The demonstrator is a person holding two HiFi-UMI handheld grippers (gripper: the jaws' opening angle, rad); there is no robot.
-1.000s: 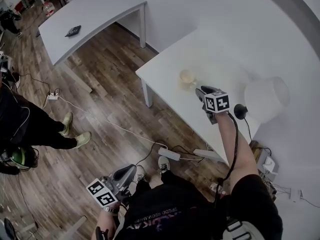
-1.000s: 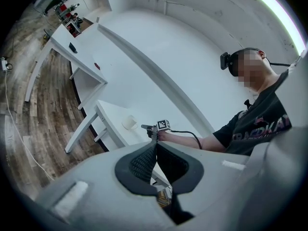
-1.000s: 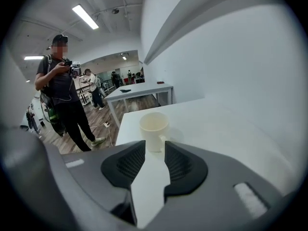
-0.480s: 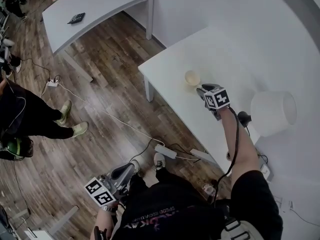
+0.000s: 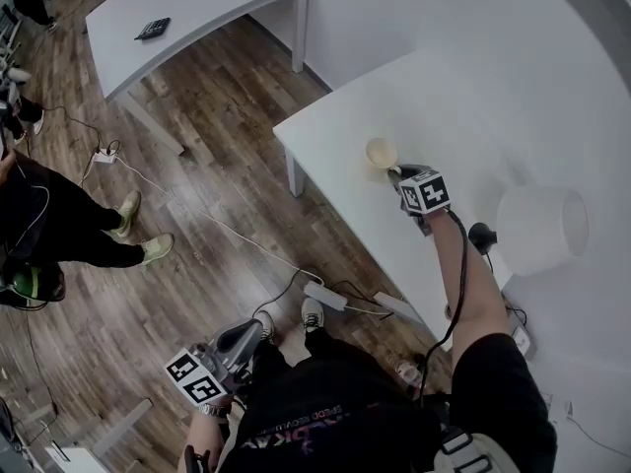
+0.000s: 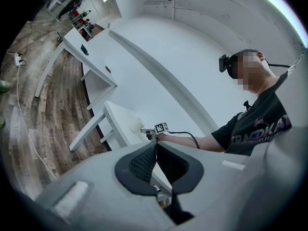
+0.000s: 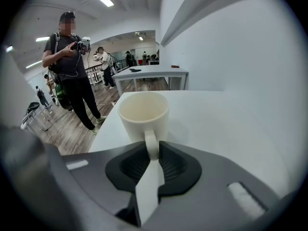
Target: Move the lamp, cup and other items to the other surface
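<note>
Two hand-held grippers are seen. The right hand-held gripper (image 7: pixel 151 147) is tilted down toward the cup (image 7: pixel 143 113), and its jaws have just been closing. The handle (image 7: pixel 151 139) of the cup is now pinched between the two dark pads (image 7: pixel 171 165). The cup is stood upright on the white surface (image 7: pixel 216 124), with its opening turned up.

The left hand-held gripper (image 6: pixel 156 147) is held low beside the person's body, well apart from that surface. Its jaws are pressed together and nothing is kept between them.

In the head view a lamp (image 5: pixel 542 227) with a white shade is seen on the same surface, at the right of the cup and apart from it. A second white surface (image 5: pixel 197 8) is placed farther away across the wooden floor (image 5: pixel 197 185), and a small dark object (image 5: pixel 151 29) is laid on it.
</note>
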